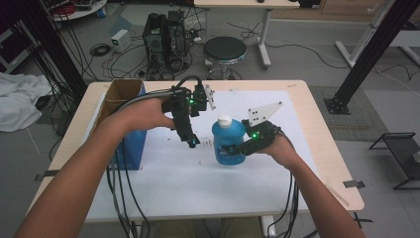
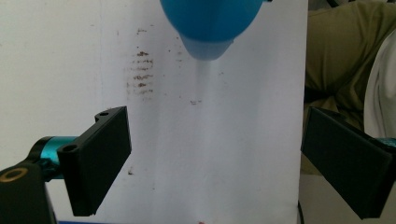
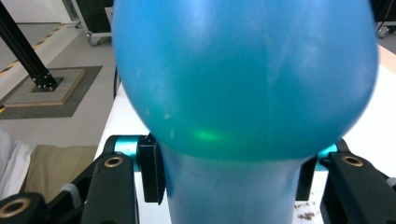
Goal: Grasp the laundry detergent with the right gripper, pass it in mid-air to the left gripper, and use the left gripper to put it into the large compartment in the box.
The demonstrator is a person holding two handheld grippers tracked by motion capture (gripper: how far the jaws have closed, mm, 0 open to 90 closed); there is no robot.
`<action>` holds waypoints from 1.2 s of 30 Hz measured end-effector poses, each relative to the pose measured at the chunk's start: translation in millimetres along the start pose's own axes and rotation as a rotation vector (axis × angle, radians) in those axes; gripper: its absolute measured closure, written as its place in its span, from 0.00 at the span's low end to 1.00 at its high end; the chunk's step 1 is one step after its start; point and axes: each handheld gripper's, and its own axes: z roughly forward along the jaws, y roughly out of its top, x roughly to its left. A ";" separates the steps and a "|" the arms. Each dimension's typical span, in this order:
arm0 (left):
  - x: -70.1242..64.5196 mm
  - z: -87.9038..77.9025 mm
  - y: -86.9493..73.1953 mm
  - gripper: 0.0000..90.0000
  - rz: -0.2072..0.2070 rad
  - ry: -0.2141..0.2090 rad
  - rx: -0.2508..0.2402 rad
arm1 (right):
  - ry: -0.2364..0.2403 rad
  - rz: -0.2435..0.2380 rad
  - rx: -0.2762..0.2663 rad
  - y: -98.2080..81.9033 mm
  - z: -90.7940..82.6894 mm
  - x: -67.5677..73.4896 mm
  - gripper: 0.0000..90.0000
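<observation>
White table (image 1: 163, 188), right gripper (image 1: 237, 148) around blue bottle (image 1: 229, 141)

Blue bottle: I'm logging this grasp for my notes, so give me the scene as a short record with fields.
held thing: blue bottle with a white cap, upright
right gripper: shut on the bottle's narrow part
left gripper: jaws open, nothing between them, pointing down beside the bottle
surface: white sheet on the table, small brown marks
also there: cardboard box at the table's left edge
</observation>
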 end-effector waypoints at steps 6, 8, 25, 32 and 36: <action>-0.8 -1.8 10.3 0.09 0.014 0.002 0.003 | 0.010 -0.014 -0.005 4.0 7.3 -0.2 0.48; -0.6 -2.8 13.7 0.09 0.017 0.005 0.000 | 0.008 -0.029 -0.001 5.7 8.9 -0.5 0.48; -0.4 0.1 33.2 0.09 0.040 0.003 0.014 | 0.030 -0.035 0.023 20.9 23.9 0.1 0.48; 0.7 4.8 37.8 0.09 0.048 0.000 0.031 | 0.041 -0.053 0.037 27.2 28.5 1.2 0.48; 1.4 7.2 39.8 0.09 0.048 -0.004 0.037 | 0.035 -0.058 0.040 29.2 29.5 1.7 0.48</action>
